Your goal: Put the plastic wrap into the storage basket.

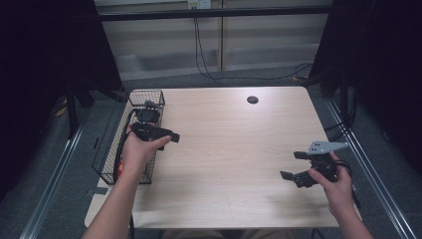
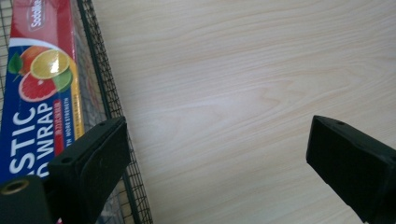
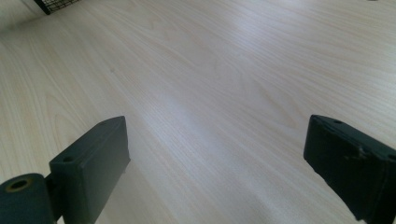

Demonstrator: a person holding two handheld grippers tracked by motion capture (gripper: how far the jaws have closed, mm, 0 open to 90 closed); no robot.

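Observation:
My left gripper [image 1: 158, 133] is held over the right wall of a black wire basket [image 1: 147, 92] at the table's left edge. Its jaws stand wide open with nothing between them; in the left gripper view [image 2: 217, 130] one jaw hangs over the basket wall [image 2: 106, 88] and the other over bare wood. A red and blue plastic wrap box [image 2: 39, 88] with citrus fruit pictures lies inside the basket. My right gripper [image 1: 292, 165] hovers low over the table's right front, open and holding nothing [image 3: 217, 126].
The light wooden table [image 1: 229, 149] has a round black cable hole [image 1: 252, 99] near its far edge. A dark object [image 1: 147, 115] lies in the basket's far end. A corner of the basket [image 3: 56, 4] lies far off in the right gripper view.

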